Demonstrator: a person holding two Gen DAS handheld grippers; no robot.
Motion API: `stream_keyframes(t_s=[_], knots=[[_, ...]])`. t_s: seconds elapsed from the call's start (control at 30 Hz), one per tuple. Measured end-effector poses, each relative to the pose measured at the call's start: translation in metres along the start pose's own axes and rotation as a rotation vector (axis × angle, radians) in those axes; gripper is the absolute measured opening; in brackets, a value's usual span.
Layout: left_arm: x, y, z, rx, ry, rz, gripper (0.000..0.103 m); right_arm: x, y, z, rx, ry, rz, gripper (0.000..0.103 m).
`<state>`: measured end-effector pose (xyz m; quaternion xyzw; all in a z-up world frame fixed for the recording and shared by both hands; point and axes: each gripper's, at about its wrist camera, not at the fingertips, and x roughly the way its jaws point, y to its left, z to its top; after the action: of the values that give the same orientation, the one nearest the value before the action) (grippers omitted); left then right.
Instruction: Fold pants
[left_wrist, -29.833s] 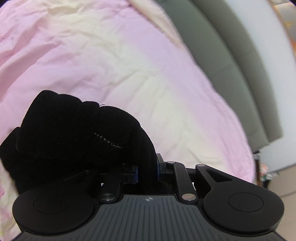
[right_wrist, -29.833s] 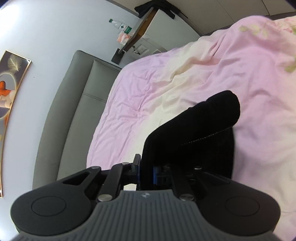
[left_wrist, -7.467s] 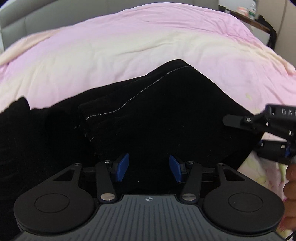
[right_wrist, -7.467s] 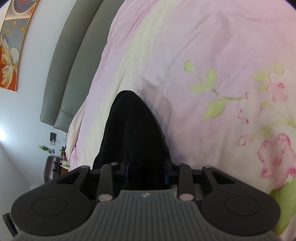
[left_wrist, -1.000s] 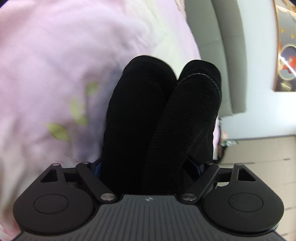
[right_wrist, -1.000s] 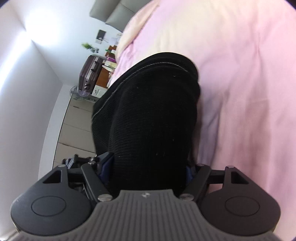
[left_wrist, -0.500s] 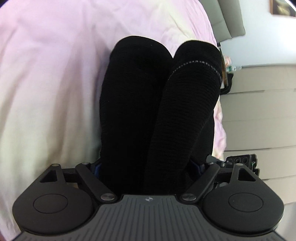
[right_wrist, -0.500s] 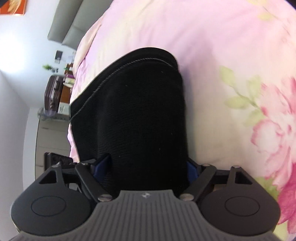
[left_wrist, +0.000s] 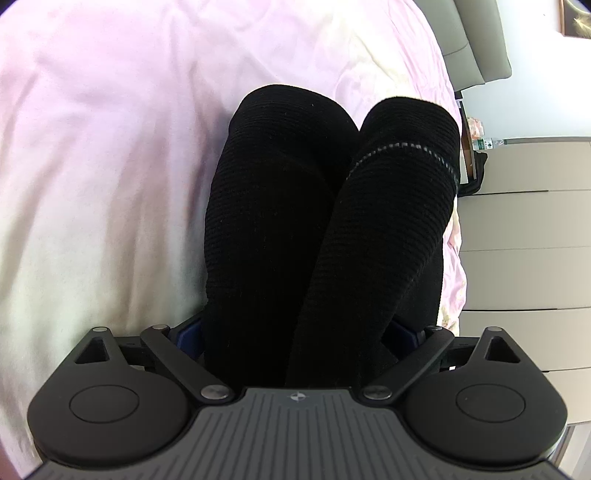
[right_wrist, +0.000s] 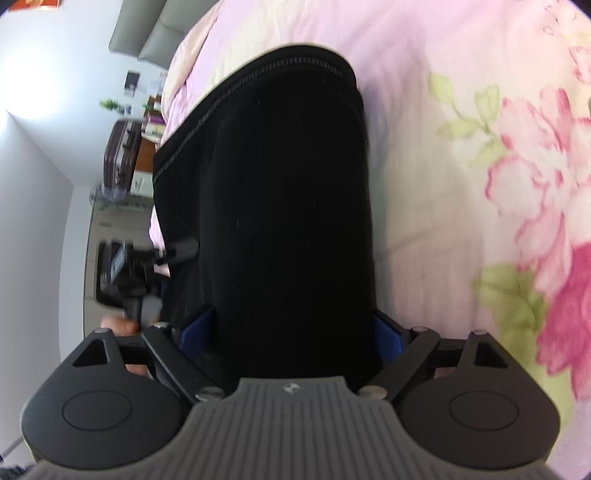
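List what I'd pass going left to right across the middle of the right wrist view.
White wall → left gripper → black pants → pink flower print on the bedspread.

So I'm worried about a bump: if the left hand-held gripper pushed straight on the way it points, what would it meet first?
The black pants: their thick folded bundle already fills the gap between the left hand-held gripper's wide-spread jaws. Past the bundle lies the pink bedcover, though depth is hard to judge.
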<state>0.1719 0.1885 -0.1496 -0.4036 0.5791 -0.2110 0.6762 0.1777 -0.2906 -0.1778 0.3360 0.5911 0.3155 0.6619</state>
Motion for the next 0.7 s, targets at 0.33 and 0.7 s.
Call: stream_keyframes(t_s=[0.33, 0.7], knots=[[-0.002, -0.005, 0.015, -0.004, 0.018, 0.004, 0.103, -0.036, -0.008, 0.013, -0.028, -0.108, 0.023, 0.085], [0.019, 0.011, 0.014, 0.003, 0.005, -0.07, 0.103, 0.017, -0.019, 0.042, -0.051, -0.032, 0.111, 0.096]])
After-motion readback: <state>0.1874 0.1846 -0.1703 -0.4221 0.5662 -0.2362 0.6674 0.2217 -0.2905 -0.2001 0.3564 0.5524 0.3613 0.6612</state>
